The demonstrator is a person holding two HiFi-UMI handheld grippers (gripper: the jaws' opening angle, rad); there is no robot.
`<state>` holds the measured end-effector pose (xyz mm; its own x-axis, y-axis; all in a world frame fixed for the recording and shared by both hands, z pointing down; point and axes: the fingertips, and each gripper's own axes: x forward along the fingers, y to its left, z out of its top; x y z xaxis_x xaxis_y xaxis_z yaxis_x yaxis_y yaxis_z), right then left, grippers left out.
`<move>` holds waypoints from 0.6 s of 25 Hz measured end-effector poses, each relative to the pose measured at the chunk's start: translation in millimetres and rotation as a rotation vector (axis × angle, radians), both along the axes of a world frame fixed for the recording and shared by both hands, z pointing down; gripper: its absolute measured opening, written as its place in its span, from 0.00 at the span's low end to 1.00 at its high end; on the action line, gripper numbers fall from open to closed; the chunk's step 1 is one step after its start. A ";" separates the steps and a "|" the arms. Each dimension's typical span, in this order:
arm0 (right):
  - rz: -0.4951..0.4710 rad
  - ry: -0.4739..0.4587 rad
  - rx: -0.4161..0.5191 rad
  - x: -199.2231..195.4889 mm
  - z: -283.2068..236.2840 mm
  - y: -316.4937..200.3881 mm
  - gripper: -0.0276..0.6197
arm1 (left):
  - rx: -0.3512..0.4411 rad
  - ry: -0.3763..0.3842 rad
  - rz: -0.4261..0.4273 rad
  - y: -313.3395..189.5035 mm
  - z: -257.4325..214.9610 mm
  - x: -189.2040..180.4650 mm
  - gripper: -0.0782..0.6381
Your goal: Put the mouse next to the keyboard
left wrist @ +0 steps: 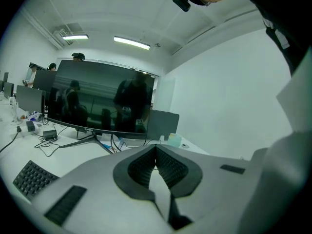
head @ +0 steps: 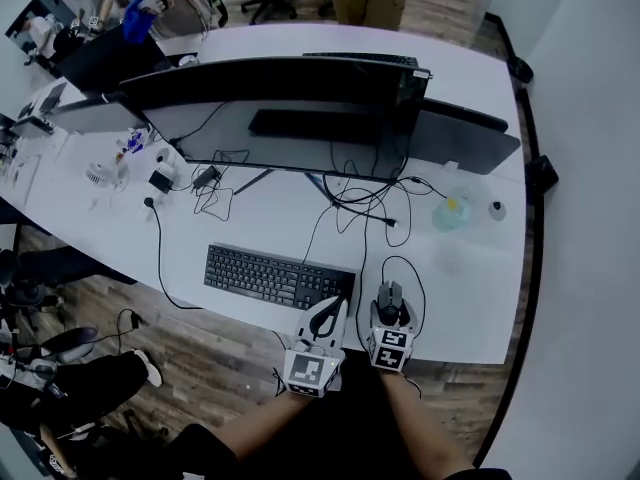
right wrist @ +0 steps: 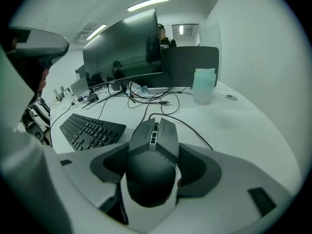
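Here, right claw (right wrist: 154,147): closed on the mouse's (right wrist: 152,156) sides.
Mouse place: just right of the keyboard (head: 278,276), at the tabletop's (head: 470,288) near edge.
Left claw (left wrist: 156,149): shut, nothing gripped, by the keyboard's near right corner.

The right gripper (right wrist: 152,173) clasps a dark wired mouse (right wrist: 152,150) from both sides, its padded jaws pressed to the mouse's flanks above a white desk (right wrist: 248,130). The mouse's cable (right wrist: 191,127) runs away across the desk toward a tangle of wires beneath a wide curved monitor (right wrist: 122,48). A black keyboard (right wrist: 90,129) lies near the mouse on the left, and a translucent container (right wrist: 203,87) stands at the far right beside a dark screen back (right wrist: 192,65).
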<state>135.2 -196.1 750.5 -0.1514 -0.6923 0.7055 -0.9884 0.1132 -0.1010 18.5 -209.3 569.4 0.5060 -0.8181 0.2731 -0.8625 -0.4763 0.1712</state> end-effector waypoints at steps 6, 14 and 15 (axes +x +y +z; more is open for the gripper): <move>0.004 -0.001 -0.106 -1.9 34.5 -4.5 0.52 | -0.019 -0.014 -0.018 -11.6 6.3 -1.5 0.11; 0.030 0.043 -0.141 -5.3 41.0 -4.6 0.52 | -0.041 -0.041 -0.042 -17.9 11.3 -10.5 0.11; 0.029 0.042 -0.145 -5.8 41.2 -4.5 0.52 | -0.040 -0.038 -0.045 -18.8 11.1 -11.3 0.11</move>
<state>129.4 -200.6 791.7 -0.1005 -0.5866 0.8036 -0.9948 0.0715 -0.0723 7.1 -228.1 580.5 0.4573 -0.8278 0.3249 -0.8893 -0.4300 0.1559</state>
